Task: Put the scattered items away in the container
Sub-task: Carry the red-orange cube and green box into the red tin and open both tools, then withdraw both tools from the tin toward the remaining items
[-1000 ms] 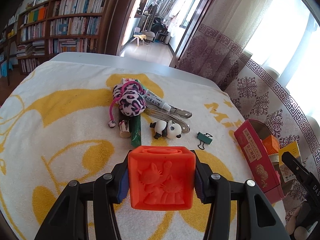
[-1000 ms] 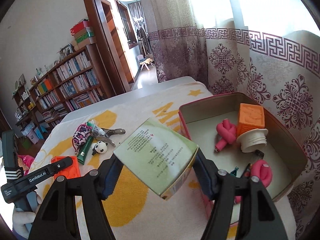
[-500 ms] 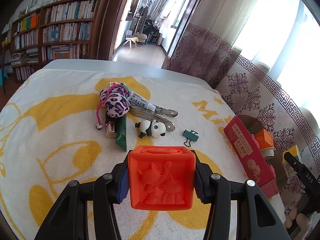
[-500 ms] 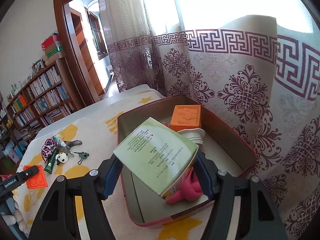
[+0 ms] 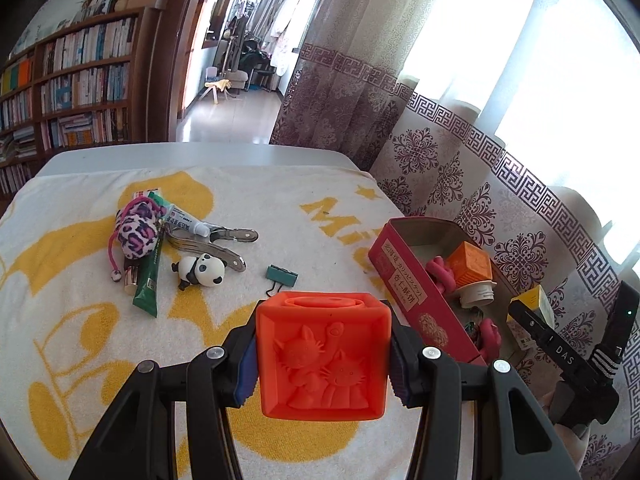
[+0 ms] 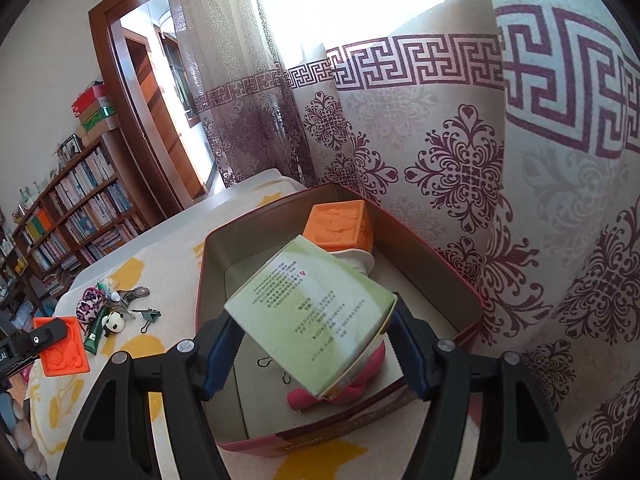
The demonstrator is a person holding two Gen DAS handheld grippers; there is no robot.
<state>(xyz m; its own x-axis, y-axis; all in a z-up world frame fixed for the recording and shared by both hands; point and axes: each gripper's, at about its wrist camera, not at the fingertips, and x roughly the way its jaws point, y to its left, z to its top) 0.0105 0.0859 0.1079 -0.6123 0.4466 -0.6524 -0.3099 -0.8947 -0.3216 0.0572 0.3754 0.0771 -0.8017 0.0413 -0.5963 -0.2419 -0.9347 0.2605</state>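
Observation:
My left gripper (image 5: 322, 360) is shut on a red-orange embossed cube (image 5: 323, 354), held above the towel left of the red tin (image 5: 404, 276). My right gripper (image 6: 312, 346) is shut on a pale green carton (image 6: 310, 318), held tilted over the open tin (image 6: 460, 280). In the tin lie an orange cube (image 6: 340, 226), a white lid (image 6: 356, 258) and pink rubbery pieces (image 6: 352, 384). On the towel lie a leopard-print pouch (image 5: 138, 230), a panda figure (image 5: 202, 270), a green tube (image 5: 146, 282), a white tube (image 5: 182, 222), metal clips (image 5: 220, 244) and a green binder clip (image 5: 282, 276).
A yellow-patterned white towel (image 5: 80, 320) covers the table. Patterned curtains (image 6: 520, 200) hang right behind the tin. Bookshelves (image 5: 72, 80) and a doorway stand beyond the table's far edge.
My right gripper has carried the green carton from beside the tin to over its inside. My left gripper has moved right with the red-orange cube, nearer the tin.

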